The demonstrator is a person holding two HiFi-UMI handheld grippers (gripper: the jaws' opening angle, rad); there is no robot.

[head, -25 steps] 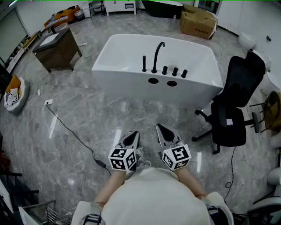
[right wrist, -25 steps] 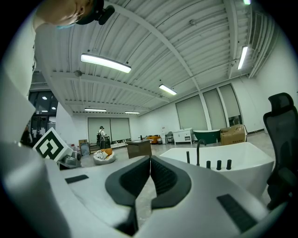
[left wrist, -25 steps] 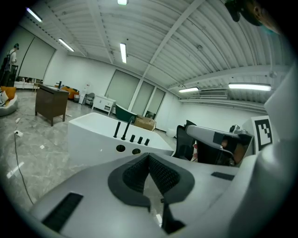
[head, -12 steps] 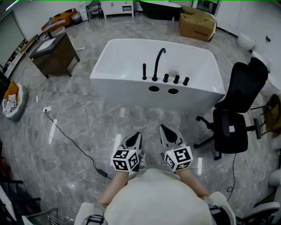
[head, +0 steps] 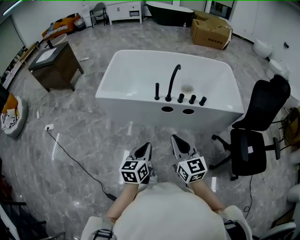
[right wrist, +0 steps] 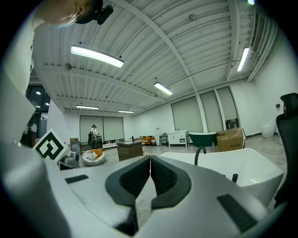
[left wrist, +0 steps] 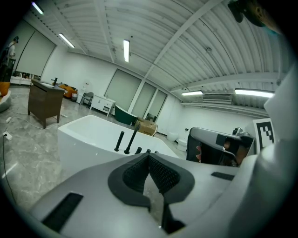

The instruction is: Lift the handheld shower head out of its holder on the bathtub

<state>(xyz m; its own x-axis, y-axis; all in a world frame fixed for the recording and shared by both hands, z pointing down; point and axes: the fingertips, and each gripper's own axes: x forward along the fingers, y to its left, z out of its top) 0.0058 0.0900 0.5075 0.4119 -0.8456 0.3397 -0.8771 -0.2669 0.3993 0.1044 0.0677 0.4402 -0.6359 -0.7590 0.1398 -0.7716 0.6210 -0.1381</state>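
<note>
A white freestanding bathtub [head: 136, 75] stands on the grey marble floor ahead of me. On its near rim is a black fitting: a tall curved spout [head: 173, 79], several knobs [head: 192, 99], and the handheld shower head [head: 157, 91], a slim upright black rod in its holder left of the spout. The left gripper view shows the rod [left wrist: 119, 141] too. My left gripper [head: 146, 147] and right gripper [head: 175, 139] are held side by side low over the floor, well short of the tub. Both are shut with nothing between the pads [left wrist: 160, 174].
A black office chair [head: 255, 136] stands right of the tub. A brown wooden cabinet [head: 51, 61] is at the far left, and a cable [head: 75, 154] runs across the floor on the left. A cardboard box [head: 211, 26] and a dark tub [head: 168, 9] sit at the back.
The tub has drawn nearer and sits lower in the head view. Both grippers have travelled forward toward it, still side by side and shut.
</note>
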